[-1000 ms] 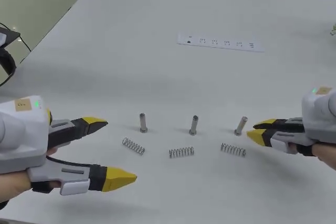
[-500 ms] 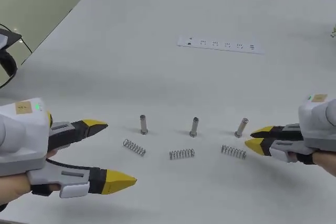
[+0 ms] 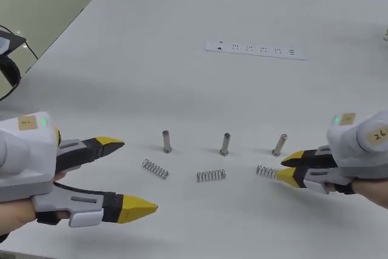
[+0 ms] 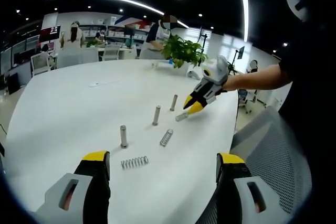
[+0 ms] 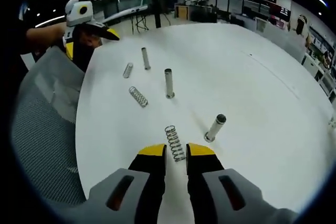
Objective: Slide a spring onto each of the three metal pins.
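Observation:
Three short metal pins stand upright in a row on the white table: left [image 3: 166, 141], middle [image 3: 225, 144], right [image 3: 279, 145]. One spring lies flat in front of each: left [image 3: 154, 168], middle [image 3: 211, 176], right [image 3: 265, 171]. My right gripper [image 3: 285, 168] sits low at the right spring's outer end. Its jaws stand narrowly apart, and the right gripper view shows that spring [image 5: 175, 142] reaching in between the tips of the gripper [image 5: 177, 150]. My left gripper [image 3: 130, 176] hovers wide open, left of the left spring [image 4: 134, 162], holding nothing.
A white power strip [image 3: 254, 49] lies flat farther back on the table. A grey mesh chair [image 5: 42, 119] stands against the near table edge. The table's left edge [image 3: 73, 19] runs diagonally, with floor beyond it.
My right gripper has moved down and left, from beside the right pin to the end of the right spring. The left gripper, pins and other springs have stayed put.

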`<state>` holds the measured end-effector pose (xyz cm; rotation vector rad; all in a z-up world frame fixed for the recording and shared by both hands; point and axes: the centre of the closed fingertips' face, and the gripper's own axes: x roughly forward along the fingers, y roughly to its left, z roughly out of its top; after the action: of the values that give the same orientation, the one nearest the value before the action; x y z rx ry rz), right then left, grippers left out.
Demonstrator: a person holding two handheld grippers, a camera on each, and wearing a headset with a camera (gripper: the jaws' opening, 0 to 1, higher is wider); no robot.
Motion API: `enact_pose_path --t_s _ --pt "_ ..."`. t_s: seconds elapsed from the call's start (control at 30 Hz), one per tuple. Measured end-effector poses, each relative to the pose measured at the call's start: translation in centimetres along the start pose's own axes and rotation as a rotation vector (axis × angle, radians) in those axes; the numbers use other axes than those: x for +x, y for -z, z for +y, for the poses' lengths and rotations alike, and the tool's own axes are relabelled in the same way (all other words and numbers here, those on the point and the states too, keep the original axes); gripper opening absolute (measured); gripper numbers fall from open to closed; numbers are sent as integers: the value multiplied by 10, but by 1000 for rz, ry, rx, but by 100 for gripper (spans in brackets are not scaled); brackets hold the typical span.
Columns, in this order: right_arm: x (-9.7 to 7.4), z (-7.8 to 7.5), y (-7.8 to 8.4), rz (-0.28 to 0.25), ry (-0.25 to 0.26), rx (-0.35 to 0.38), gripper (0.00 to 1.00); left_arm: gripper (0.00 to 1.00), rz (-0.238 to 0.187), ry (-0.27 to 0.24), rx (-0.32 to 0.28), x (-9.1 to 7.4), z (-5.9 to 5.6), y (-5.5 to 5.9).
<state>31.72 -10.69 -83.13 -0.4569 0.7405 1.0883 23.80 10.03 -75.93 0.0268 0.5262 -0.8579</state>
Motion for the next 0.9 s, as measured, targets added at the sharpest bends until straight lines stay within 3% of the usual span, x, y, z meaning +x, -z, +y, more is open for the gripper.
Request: enact_pose_path --t_s 0.3,0.43,0.63,0.9 --pt "7 3 0 44 -24 -54 13 80 0 -2 -3 0 1 1" --pt "10 4 7 94 -44 -103 13 80 24 -5 15 -1 2 6" --pt "14 3 12 142 -45 -162 13 80 21 -4 11 -1 2 6" --pt "16 5 13 166 -58 -192 13 80 20 -1 10 1 1 6"
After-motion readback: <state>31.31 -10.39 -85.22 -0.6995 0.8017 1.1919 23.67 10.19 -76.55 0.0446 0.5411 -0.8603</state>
